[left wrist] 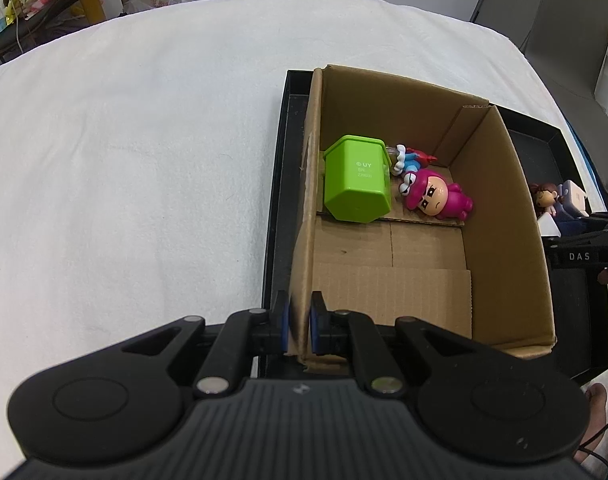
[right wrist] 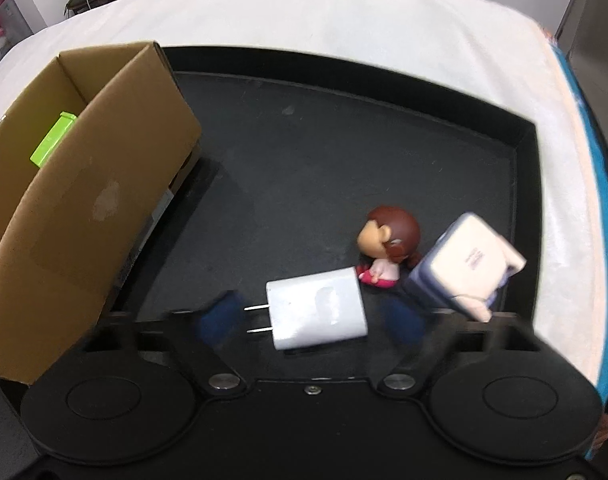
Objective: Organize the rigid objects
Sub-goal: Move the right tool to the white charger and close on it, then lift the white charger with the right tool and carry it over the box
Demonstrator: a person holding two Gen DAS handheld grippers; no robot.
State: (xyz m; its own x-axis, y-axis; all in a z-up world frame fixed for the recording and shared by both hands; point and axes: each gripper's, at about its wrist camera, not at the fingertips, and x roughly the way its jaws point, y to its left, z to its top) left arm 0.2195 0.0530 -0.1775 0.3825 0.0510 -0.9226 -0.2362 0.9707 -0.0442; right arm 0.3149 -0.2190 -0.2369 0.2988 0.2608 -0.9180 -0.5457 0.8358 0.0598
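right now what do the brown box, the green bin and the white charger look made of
Open brown box: corrugated cardboard, matte; fluting shows at its cut edges. Small green bin: likely moulded plastic, smooth with a slight sheen and printed lettering. White two-prong charger: probably glossy hard plastic with metal prongs.

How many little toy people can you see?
3. A pink figure and a blue one lie inside the cardboard box; a brown-haired doll lies on the black tray. Others may be hidden.
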